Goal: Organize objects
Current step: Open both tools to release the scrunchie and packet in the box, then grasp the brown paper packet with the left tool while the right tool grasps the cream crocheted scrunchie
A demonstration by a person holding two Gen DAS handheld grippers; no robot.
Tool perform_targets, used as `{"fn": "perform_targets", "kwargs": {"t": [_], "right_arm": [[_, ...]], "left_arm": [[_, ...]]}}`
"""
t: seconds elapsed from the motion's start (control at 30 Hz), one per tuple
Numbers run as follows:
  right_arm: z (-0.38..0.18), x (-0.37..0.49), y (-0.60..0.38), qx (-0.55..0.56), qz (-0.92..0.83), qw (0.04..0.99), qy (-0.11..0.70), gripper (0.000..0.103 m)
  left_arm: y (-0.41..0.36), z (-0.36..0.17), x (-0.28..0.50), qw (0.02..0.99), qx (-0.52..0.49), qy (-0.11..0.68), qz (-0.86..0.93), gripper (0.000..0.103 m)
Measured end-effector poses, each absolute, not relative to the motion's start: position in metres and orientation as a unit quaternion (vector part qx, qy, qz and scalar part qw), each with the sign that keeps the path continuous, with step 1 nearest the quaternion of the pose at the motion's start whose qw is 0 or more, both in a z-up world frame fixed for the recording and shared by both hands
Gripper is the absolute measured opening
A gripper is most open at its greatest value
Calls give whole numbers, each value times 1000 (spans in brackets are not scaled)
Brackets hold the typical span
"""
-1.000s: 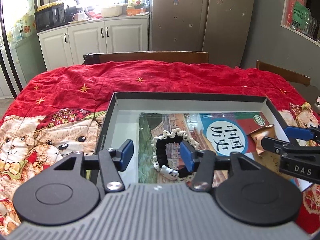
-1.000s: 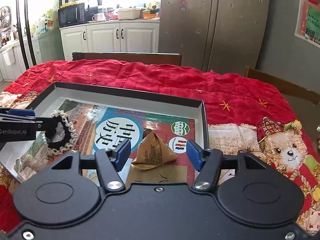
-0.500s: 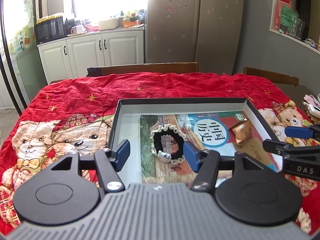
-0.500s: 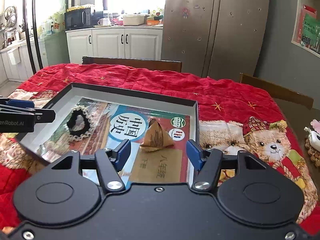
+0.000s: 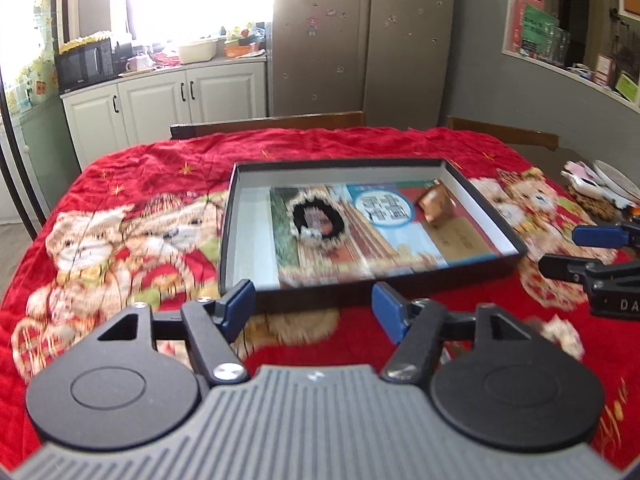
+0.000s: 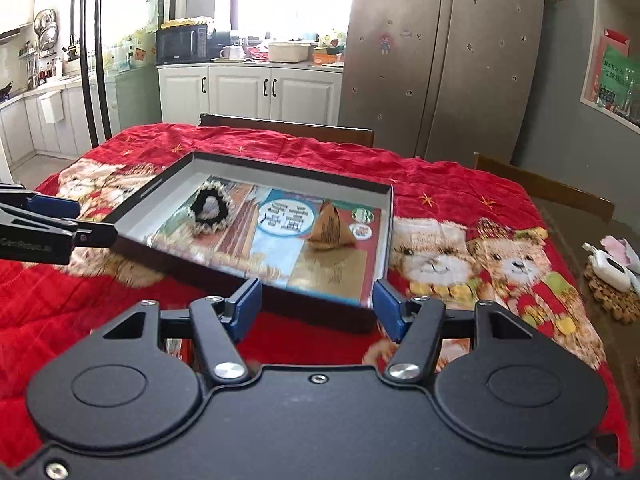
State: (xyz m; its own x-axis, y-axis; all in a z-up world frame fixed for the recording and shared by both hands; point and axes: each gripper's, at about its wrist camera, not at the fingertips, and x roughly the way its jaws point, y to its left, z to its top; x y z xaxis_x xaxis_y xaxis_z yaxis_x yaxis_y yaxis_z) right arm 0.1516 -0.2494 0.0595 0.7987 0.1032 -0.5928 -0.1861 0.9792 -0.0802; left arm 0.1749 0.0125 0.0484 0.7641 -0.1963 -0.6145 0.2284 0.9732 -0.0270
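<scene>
A shallow black box [image 5: 240,216] [image 6: 168,184] lies on the red bear-print cloth. Inside it rest a picture book [image 5: 400,236] [image 6: 276,240], a black scrunchie with white trim [image 5: 316,220] [image 6: 210,210] and a brown paper pyramid packet [image 5: 436,206] [image 6: 330,228]. My left gripper [image 5: 314,314] hovers short of the box's near wall; its jaws are opening and nothing is between them. My right gripper [image 6: 316,308] stands open and empty before the box's near right corner. Each gripper shows at the edge of the other's view.
The cloth covers a table [image 5: 120,184] with wooden chairs [image 6: 288,126] at the far side and right. A white object on a woven mat [image 6: 612,276] sits at the table's right end. Kitchen cabinets and a fridge [image 6: 440,60] stand behind.
Both grippers have pulled back and up from the box, leaving the scrunchie and the packet lying inside. The left jaws have widened.
</scene>
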Motion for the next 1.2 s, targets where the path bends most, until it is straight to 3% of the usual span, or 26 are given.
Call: {"fn": "perform_targets", "kwargs": {"t": [0.4, 0.67, 0.97, 1.07, 1.2], "right_arm": [[27, 97, -267, -23, 72, 939, 335, 59], [11, 99, -260, -13, 89, 932, 352, 49], [5, 101, -266, 1, 92, 928, 361, 41], [4, 101, -267, 4, 92, 927, 363, 36], [4, 101, -270, 8, 94, 926, 365, 22]], "left_arm": [[22, 22, 110, 918, 10, 357, -174, 84], [14, -5, 101, 907, 20, 378, -185, 84], [21, -17, 109, 895, -14, 400, -197, 65], [21, -17, 112, 892, -21, 403, -201, 50], [20, -19, 114, 891, -23, 406, -200, 45]]}}
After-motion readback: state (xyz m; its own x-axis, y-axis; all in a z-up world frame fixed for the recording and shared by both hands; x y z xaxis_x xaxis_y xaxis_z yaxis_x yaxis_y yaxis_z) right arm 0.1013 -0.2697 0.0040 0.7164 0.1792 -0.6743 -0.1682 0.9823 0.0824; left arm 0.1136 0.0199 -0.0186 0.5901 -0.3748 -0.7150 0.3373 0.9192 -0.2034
